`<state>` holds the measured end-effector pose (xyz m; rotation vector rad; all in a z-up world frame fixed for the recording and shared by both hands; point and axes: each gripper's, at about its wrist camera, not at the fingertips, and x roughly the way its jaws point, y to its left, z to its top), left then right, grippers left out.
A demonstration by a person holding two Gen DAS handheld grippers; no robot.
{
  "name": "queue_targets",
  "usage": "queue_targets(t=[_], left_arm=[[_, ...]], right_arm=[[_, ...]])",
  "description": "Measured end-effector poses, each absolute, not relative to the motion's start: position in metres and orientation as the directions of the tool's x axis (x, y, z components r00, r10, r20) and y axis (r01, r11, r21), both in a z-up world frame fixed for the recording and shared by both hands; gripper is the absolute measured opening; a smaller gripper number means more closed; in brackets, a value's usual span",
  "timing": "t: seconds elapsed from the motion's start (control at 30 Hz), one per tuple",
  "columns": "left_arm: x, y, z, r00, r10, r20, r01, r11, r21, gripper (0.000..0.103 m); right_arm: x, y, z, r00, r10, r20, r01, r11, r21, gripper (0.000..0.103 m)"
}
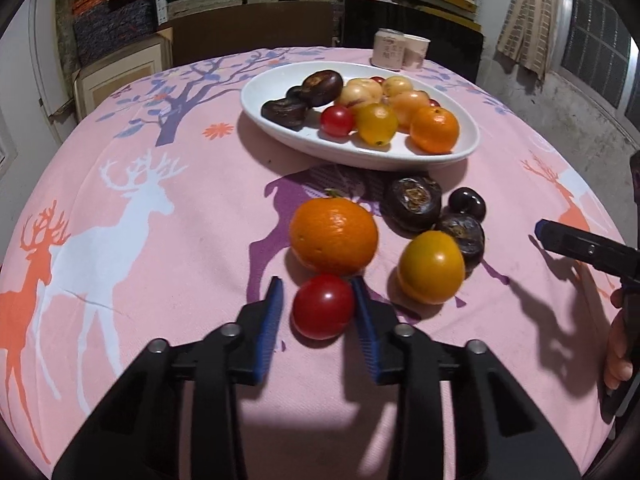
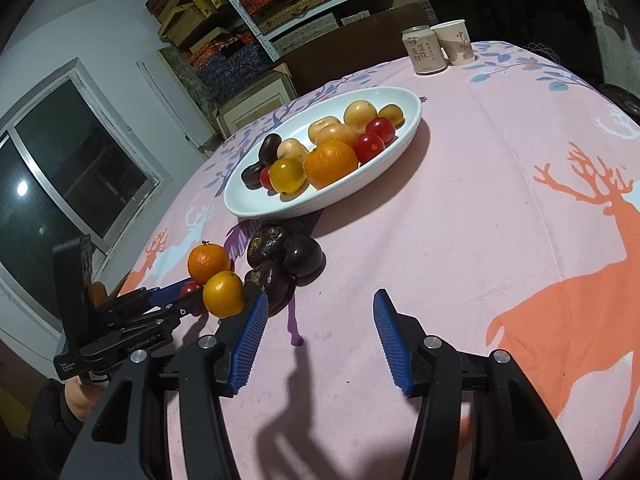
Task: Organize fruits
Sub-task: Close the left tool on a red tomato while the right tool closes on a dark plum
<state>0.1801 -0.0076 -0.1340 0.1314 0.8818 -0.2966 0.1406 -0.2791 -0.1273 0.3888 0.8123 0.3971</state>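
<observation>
Task partly done. White oval ceramic dish (image 1: 280,80) already holds about ten fruits: oranges, yellow and red tomatoes, pale round ones, dark chestnut-like ones. Left on the pink deer-print tablecloth (image 1: 160,280), all just in front of the dish: round orange mandarin (image 1: 333,235), yellow tomato (image 1: 431,267), small red cherry tomato (image 1: 323,306), three dark brown chestnut-like fruits (image 1: 414,202).

Left gripper (image 1: 318,300) is clamped on the red cherry tomato, nearest of the group. Right gripper (image 2: 320,312) jaws apart, empty, beside the dark fruits.
</observation>
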Motion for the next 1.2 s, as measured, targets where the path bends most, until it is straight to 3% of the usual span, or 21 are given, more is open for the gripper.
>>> queue_targets(t=[0.47, 0.63, 0.73, 0.93, 1.2], left_arm=[[0.175, 0.004, -0.124, 0.609, -0.262, -0.749, 0.312, 0.947, -0.078, 0.029], [0.175, 0.006, -0.124, 0.607, -0.269, -0.748, 0.31, 0.947, -0.089, 0.029], [0.176, 0.007, -0.124, 0.605, -0.273, -0.748, 0.309, 0.946, -0.095, 0.029], [0.176, 0.004, -0.125, 0.604, -0.266, -0.751, 0.316, 0.945, -0.081, 0.029], [0.176, 0.005, -0.126, 0.604, -0.263, -0.753, 0.308, 0.948, -0.084, 0.029]], right_arm=[[0.182, -0.259, -0.116, 0.574, 0.466, -0.674, -0.151, 0.868, 0.472, 0.055], [0.208, -0.254, -0.13, 0.524, 0.484, -0.701, -0.102, 0.852, 0.513, 0.048], [0.211, -0.251, -0.134, 0.503, 0.501, -0.704, -0.103, 0.844, 0.527, 0.038], [0.215, -0.24, -0.136, 0.495, 0.487, -0.719, -0.116, 0.858, 0.501, 0.034], [0.195, -0.225, -0.123, 0.586, 0.353, -0.729, -0.148, 0.932, 0.332, 0.029]])
